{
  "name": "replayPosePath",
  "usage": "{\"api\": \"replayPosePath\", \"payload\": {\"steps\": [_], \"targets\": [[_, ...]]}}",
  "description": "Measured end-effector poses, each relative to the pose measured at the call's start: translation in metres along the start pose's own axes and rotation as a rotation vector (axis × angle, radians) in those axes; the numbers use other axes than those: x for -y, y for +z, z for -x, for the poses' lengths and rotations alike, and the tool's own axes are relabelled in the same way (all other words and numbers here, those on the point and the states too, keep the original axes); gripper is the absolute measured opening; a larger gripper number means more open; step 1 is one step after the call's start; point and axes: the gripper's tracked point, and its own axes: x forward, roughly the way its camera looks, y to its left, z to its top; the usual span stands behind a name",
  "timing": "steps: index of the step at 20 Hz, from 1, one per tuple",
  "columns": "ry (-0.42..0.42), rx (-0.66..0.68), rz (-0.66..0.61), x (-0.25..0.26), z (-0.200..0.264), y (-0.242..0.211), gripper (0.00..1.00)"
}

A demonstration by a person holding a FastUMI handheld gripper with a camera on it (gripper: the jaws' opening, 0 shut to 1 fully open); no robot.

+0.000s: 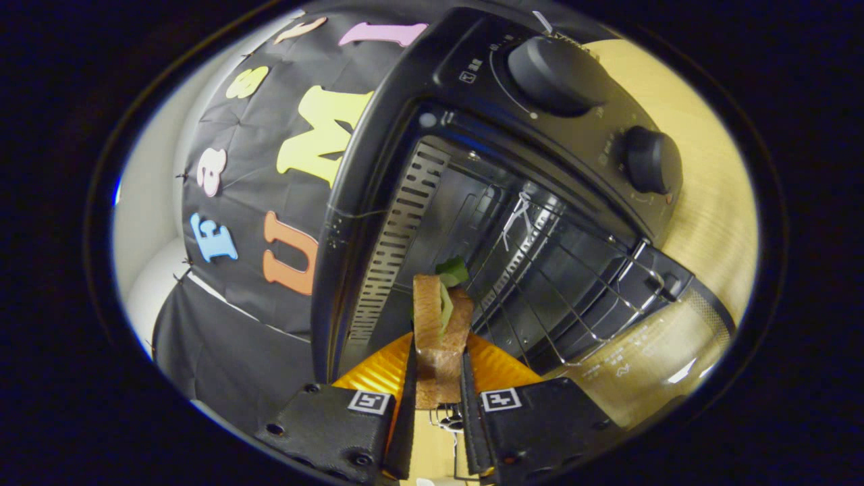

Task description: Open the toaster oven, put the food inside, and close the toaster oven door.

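A black toaster oven (432,88) stands just ahead, strongly tilted in my view, with its glass door (648,364) swung down open. Inside, a wire rack (567,277) spans the dark cavity. My gripper (439,364) is shut on a sandwich (440,324) of brown bread with green lettuce showing at its far end. The sandwich stands on edge between both fingers and its far end reaches into the oven's mouth, beside the rack's near edge. Two round knobs (557,71) sit on the oven's control panel.
The oven rests on a light wooden table (709,202). A slotted metal wall (398,243) lines the cavity's side close to the sandwich. Black booth cloth (243,202) hangs behind the oven, with a white wall beyond it.
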Motion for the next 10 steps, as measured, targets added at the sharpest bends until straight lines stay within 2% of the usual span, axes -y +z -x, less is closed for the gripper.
{"api": "replayPosePath", "payload": {"steps": [2, 5, 7, 10], "targets": [[0.001, -0.015, 0.024, 0.001, -0.002, -0.001, 0.46], [-0.006, -0.02, 0.087, -0.006, 0.001, -0.003, 0.69], [-0.074, -0.016, 0.231, 0.0, 0.003, 0.001, 0.8], [-0.258, -0.002, 0.542, 0.016, 0.013, 0.007, 0.95]]}}
